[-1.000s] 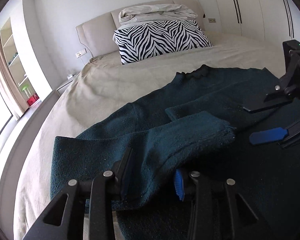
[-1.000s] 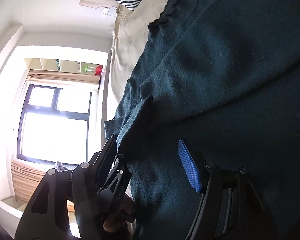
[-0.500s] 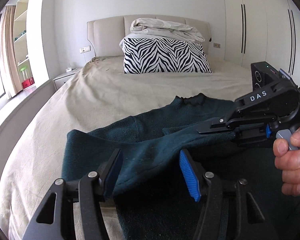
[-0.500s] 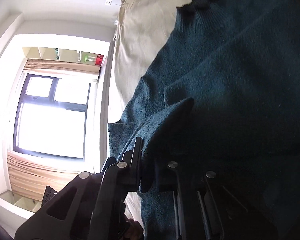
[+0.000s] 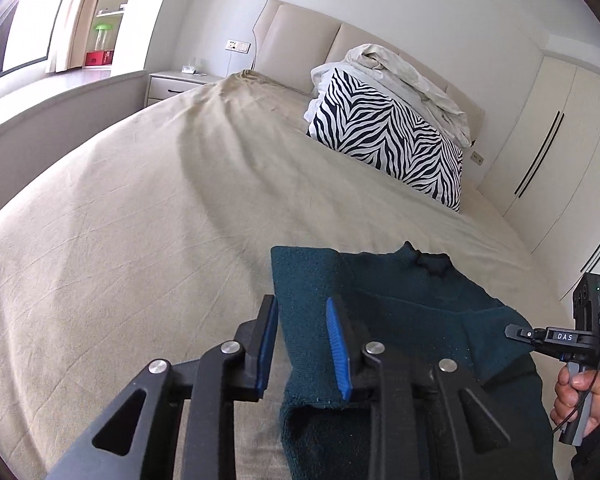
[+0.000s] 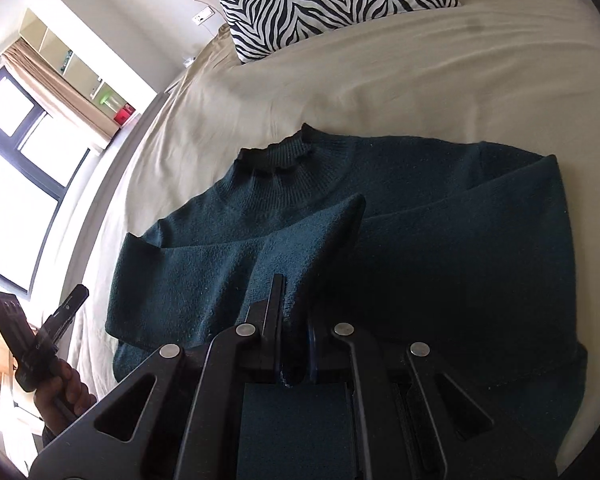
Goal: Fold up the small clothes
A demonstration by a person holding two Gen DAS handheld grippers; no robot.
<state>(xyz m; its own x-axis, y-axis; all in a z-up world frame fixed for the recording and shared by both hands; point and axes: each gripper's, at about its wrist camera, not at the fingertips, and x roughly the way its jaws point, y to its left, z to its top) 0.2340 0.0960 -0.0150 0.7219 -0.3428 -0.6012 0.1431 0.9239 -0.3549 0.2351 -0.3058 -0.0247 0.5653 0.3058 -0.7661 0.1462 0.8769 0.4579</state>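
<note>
A dark teal knitted sweater [image 6: 440,240] lies on the beige bed, collar toward the pillows; it also shows in the left wrist view [image 5: 412,320]. Its left sleeve [image 6: 228,268] is folded across the body. My right gripper [image 6: 294,320] is shut on the cuff end of that sleeve [image 6: 324,240], lifting it slightly. My left gripper [image 5: 300,344] is open, its blue pads either side of the sweater's folded left edge [image 5: 304,304], not clamping it. The right gripper also shows at the right edge of the left wrist view [image 5: 556,336].
A zebra-print pillow [image 5: 392,144] and a crumpled white duvet [image 5: 408,76] lie by the headboard. The beige bedsheet [image 5: 140,240] spreads left of the sweater. A nightstand [image 5: 180,84] and a window stand at the left, wardrobes [image 5: 560,152] at the right.
The right gripper has closed on the sleeve's cuff and pulled it across the sweater's body. The left gripper has let go and moved to the sweater's left edge.
</note>
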